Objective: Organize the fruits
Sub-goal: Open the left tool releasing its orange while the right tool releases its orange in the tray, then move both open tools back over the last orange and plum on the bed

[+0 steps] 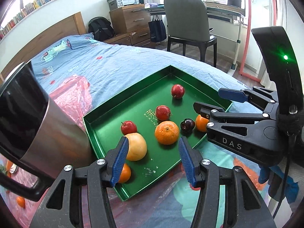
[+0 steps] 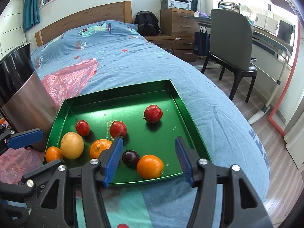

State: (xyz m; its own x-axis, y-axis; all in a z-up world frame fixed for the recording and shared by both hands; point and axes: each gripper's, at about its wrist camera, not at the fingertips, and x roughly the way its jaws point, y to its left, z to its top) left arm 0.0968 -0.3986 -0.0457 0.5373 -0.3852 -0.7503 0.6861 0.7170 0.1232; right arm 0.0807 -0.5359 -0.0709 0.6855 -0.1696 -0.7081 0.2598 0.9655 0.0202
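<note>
Right, left camera first: the green tray sits on the bed and it's filling up nicely. I count three red apples, a big tangerine, a yellow grapefruit, a dark plum and two more oranges, one half hidden behind my pad. Still to collect, I'd say: a small orange out on the pink plastic at lower left, by the steel bin. My left claw hangs over the tray's near edge, tilted down, jaws apart with nothing between them; the grapefruit only looks close to the left pad. My right claw shows at the right edge, spread wide over the tray's corner, empty too.

Now the right camera: same tray, seen square on. Far apple alone at the back, the other two apples mid-tray, the plum touching the near orange. My right claw is pitched down above that pair, fully spread, gripping nothing. A blue left pad pokes in at left beside the bin. Something red peeks at the bottom edge; I can't tell what it is.
</note>
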